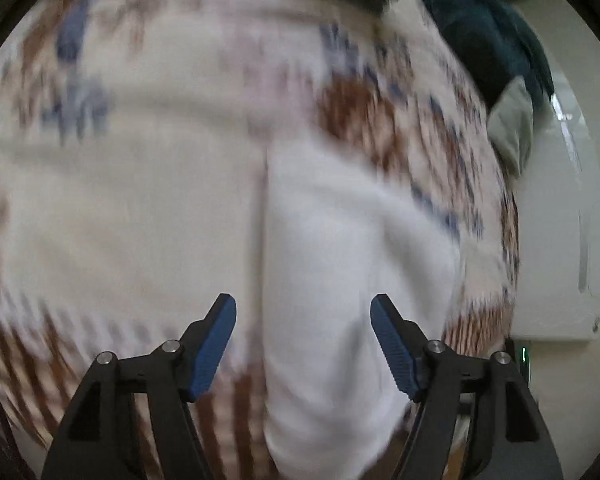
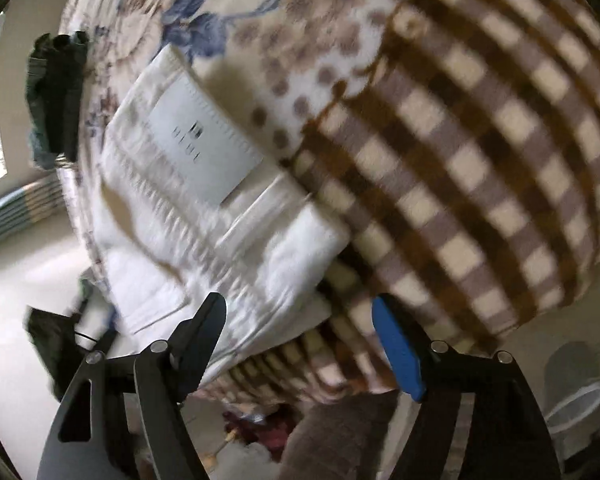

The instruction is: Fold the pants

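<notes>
White pants (image 2: 204, 216) lie folded on the patterned blanket (image 2: 480, 152), label up, at ten o'clock of the right gripper (image 2: 300, 344). Left gripper (image 1: 303, 344) and right both spread, empty, likely just released to let fold settle.

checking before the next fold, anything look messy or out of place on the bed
Nothing damaged or spilled. The white pants lie folded on the patterned blanket, label up, close to the bed's edge. A dark garment sits bunched at the far edge. Both grippers are open and empty.
</notes>
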A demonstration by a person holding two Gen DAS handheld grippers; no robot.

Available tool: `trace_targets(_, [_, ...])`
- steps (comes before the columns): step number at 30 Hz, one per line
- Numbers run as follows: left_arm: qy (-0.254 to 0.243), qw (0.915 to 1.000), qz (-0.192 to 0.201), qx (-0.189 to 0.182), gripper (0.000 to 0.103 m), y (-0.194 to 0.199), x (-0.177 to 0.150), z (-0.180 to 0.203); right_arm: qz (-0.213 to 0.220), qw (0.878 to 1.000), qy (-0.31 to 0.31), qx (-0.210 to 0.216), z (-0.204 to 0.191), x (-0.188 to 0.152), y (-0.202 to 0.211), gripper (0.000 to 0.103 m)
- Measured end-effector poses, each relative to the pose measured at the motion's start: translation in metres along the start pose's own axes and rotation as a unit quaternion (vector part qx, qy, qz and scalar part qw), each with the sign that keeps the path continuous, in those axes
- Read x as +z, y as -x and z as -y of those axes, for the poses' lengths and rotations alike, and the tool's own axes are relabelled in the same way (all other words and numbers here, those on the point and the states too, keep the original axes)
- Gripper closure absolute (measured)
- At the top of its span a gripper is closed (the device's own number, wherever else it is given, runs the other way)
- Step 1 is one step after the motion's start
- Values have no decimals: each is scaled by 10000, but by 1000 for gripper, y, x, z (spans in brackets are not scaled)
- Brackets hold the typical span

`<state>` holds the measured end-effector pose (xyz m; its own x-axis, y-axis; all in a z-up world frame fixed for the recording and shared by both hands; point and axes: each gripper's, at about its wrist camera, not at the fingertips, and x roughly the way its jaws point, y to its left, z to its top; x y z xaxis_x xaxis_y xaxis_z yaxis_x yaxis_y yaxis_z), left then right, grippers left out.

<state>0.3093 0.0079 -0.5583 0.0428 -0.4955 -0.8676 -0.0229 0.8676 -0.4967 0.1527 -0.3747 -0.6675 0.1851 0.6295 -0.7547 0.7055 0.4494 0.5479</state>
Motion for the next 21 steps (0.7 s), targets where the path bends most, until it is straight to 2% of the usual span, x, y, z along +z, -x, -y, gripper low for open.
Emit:
trace_targets(2, [-79, 9998, -180, 81, 35, -17, -33, 2, -84, 9999, -40, 139, 2, -4, -9, 25])
trace_targets(4, [-239, 9994, -141, 204, 35, -22, -53, 5, 24, 9994, -80, 325, -3, -7, -18, 28])
trace_targets(5, [-377, 9985, -124, 382, 35, -23, -61, 6, 60, 9994, -108, 330, 1, -9, -21, 43])
trace_targets(6, [-488, 9972, -169, 543, 35, -27, -68, 4, 67, 9997, -121, 211, 3, -10, -22, 53])
trace_targets(8, [-468, 9965, -236, 644, 33, -33, -70, -2, 18, 10000, -25, -58, -8, -13, -33, 56])
trace_targets(10, [-375, 9972, -327, 564, 32, -34, -64, -6, -51, 9997, 82, -220, -9, -12, -32, 56])
trace_targets(11, [-351, 9974, -370, 509, 32, -33, -59, -6, -4, 9997, 159, -211, -12, -12, -30, 54])
trace_targets(14, [-277, 9986, -313, 324, 34, -15, -41, 1, 134, 9999, 1, 84, -9, -10, -30, 37])
trace_targets(16, [-134, 9999, 25, 61, 34, 5, -23, 4, 339, 9974, -423, 484, 0, -8, -31, 36])
trace_targets(18, [80, 9993, 324, -152, 33, 12, 10, 3, 575, 9924, -738, 793, 13, -9, -27, 35])
trace_targets(21, [324, 9982, 394, -325, 33, -14, 69, -5, 819, 9847, -1073, 1102, 29, -12, -32, 33])
